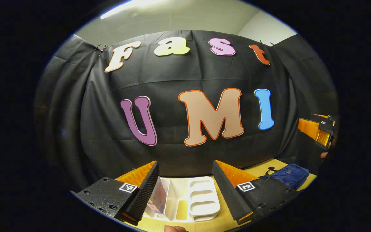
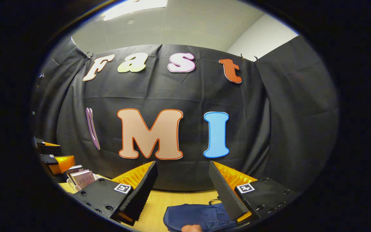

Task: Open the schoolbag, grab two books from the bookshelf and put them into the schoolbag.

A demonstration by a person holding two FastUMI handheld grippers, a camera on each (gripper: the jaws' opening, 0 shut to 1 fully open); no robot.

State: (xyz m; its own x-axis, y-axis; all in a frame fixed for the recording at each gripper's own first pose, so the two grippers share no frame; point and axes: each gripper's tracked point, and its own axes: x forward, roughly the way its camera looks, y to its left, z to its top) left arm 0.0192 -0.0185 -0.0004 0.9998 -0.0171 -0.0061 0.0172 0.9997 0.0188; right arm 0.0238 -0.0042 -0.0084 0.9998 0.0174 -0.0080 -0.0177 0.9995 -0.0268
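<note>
Both grippers (image 1: 185, 187) (image 2: 183, 188) gape above bookshelf (image 1: 201, 196) and, seemingly, schoolbag (image 2: 198, 217)

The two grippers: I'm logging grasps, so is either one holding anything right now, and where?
Nothing is held. The left gripper and the right gripper both stand open with nothing between their fingers.

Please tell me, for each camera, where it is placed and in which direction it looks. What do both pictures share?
Left gripper view: rides on the left gripper, open, looking over the white bookshelf with a book; the right gripper shows at right.
Right gripper view: rides on the right gripper, open, above the blue schoolbag; the left gripper and books show at left.
Shared: the wooden table, the schoolbag, the black cloth wall.
</note>
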